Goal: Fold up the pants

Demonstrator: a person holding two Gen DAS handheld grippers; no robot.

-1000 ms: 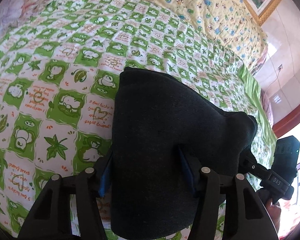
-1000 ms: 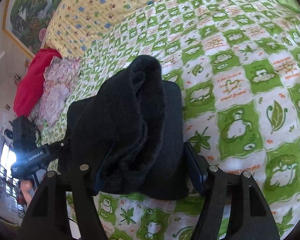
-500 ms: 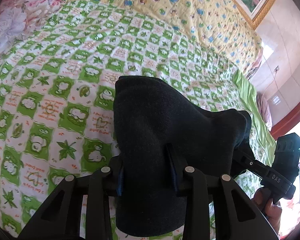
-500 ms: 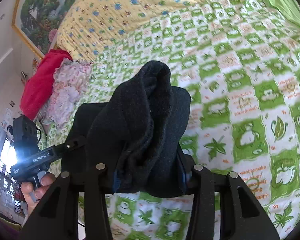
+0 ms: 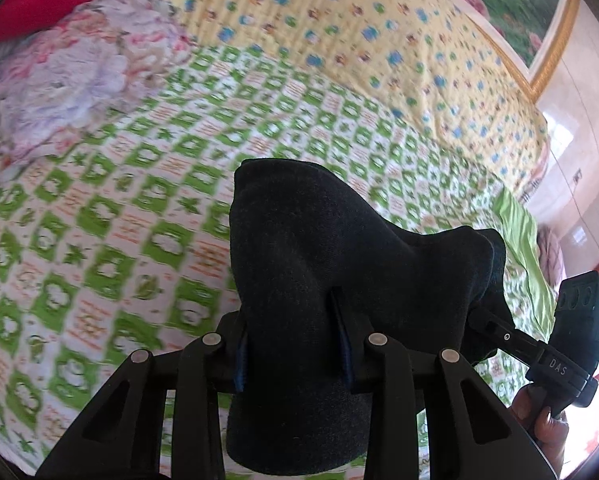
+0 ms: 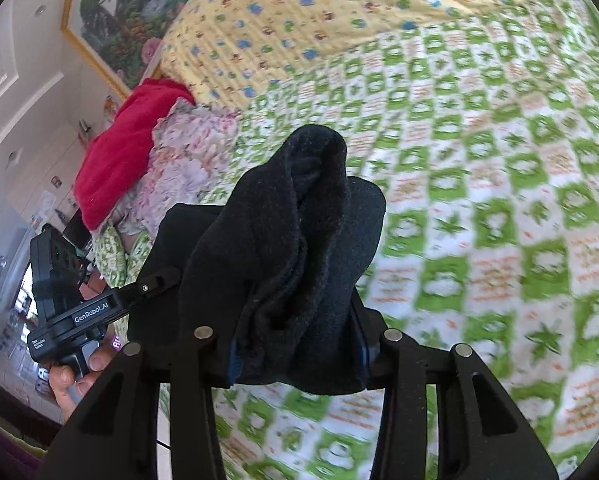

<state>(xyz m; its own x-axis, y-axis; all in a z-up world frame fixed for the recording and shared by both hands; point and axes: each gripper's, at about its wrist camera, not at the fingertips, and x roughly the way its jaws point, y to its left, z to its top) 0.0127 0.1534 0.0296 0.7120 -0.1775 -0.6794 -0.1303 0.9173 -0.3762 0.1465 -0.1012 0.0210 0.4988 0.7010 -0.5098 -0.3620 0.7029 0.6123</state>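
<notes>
My left gripper (image 5: 293,342) is clamped on one end of the dark pants (image 5: 319,264); its jaws have just closed onto the cloth. My right gripper (image 6: 295,350) grips the other, bunched end, its jaws likewise just closed. The pants (image 6: 291,240) hang between both grippers, above the near part of the green-checked bedspread (image 5: 111,208). A floral pillow (image 5: 71,84) lies far left.

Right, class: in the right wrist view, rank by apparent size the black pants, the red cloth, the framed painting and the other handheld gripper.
1. black pants, though closeness to the camera enlarges them
2. framed painting, partly cropped
3. red cloth, close to the painting, so unsure
4. left gripper
</notes>
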